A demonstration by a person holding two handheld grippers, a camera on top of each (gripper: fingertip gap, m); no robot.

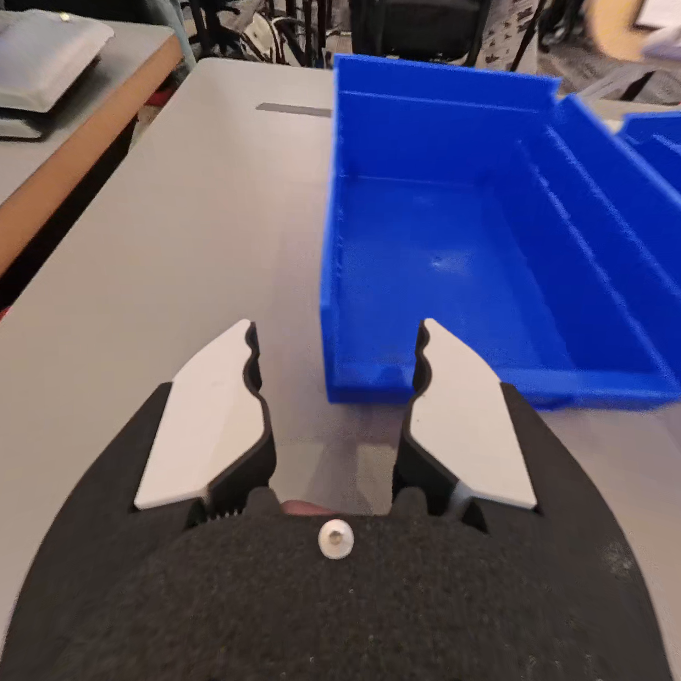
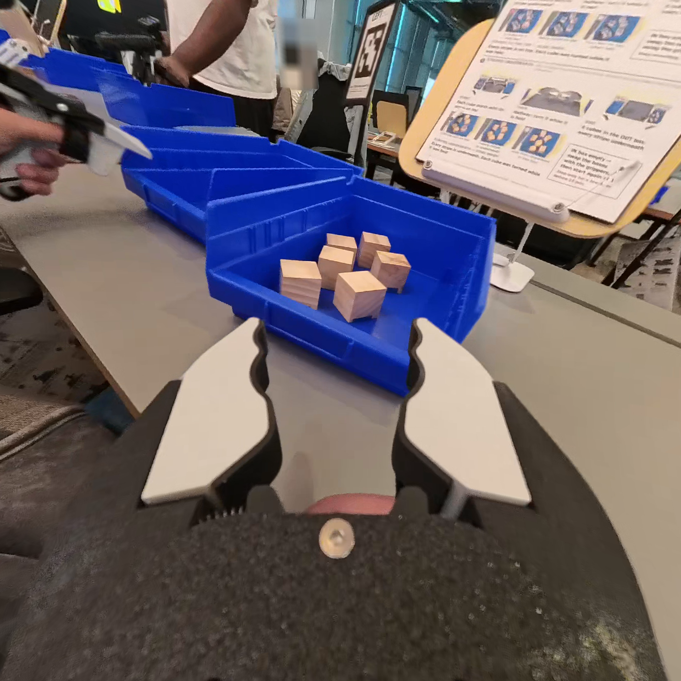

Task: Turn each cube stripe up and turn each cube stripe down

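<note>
Your left hand-held gripper [image 1: 337, 326] is spread wide with nothing between the fingers, hovering over the grey table [image 1: 184, 276]. Ahead and to its right sits one blue bin [image 1: 608, 236]; its floor is bare in this view, and the right fingertip overlaps the bin's near wall. A corner of a second blue bin [image 1: 656, 140] shows past it at the far right. No cubes visible from the left wrist view.

Your right hand-held gripper [image 2: 337, 326] is also wide apart and carries nothing, over the table just short of a blue bin [image 2: 331, 346] straight ahead. That bin holds six wooden cubes [image 2: 359, 300], clustered toward its middle, some touching. No stripe shows on any visible face; two of them show small notches along their bottom edges. Only this view shows the cubes.

Also only in the right wrist view: the other blue bins in a row running away to the left of your right hand-held gripper, your left hand-held gripper [image 2: 147, 153] far off to the left pointing at that row with your hand [image 2: 25, 154] on it, a printed instruction sheet [image 2: 552, 110] on a tilted stand ahead-right, and a person [image 2: 221, 48] standing behind the table.

Only in the left wrist view: a neighbouring table [image 1: 73, 110] far left with a grey flat item on it.
</note>
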